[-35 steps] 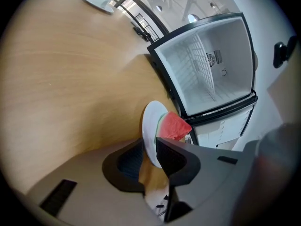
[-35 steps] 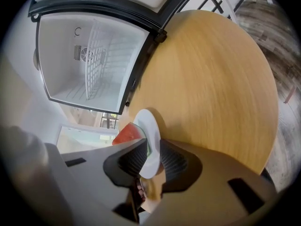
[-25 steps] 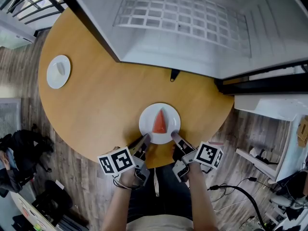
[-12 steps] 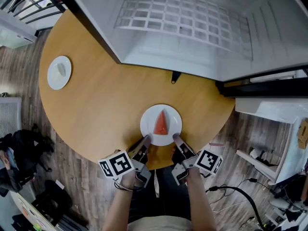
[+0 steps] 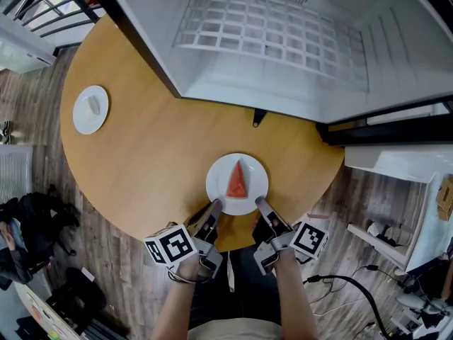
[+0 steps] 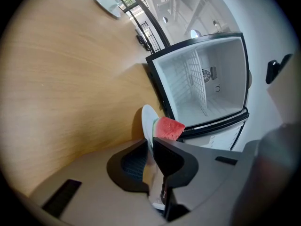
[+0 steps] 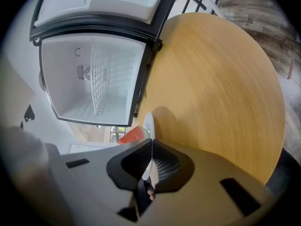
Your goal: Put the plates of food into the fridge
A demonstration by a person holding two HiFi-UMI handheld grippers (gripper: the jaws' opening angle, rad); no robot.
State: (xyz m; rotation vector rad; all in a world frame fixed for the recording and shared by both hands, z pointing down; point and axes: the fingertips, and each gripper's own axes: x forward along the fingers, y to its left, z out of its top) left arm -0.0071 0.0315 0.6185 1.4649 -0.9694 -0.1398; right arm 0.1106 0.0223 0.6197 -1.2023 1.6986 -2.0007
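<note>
A white round plate (image 5: 257, 184) sits on the round wooden desk (image 5: 156, 161), close to the edge by the person. On it lies a red watermelon slice (image 5: 237, 181) shaped like a triangle, with its point aimed at the fridge.

The left tool (image 5: 214, 205) is pinched narrow on the near left rim of this plate. Its jaws have just been closing on the rim and then let out a tiny bit, and the thin white edge is between them. The right tool (image 5: 260, 202) is squeezed tight on the near right rim. Its jaws have just been closing too, with the rim caught between them.

Far off on the left side of the desk is a small white plate (image 5: 83, 117) with a pale bit of food (image 5: 94, 105) on it.

Past the desk stands a white fridge (image 5: 368, 55) with its door open. A white wire shelf (image 5: 262, 27) shows inside it. Both plates are on the desk, outside the fridge.
</note>
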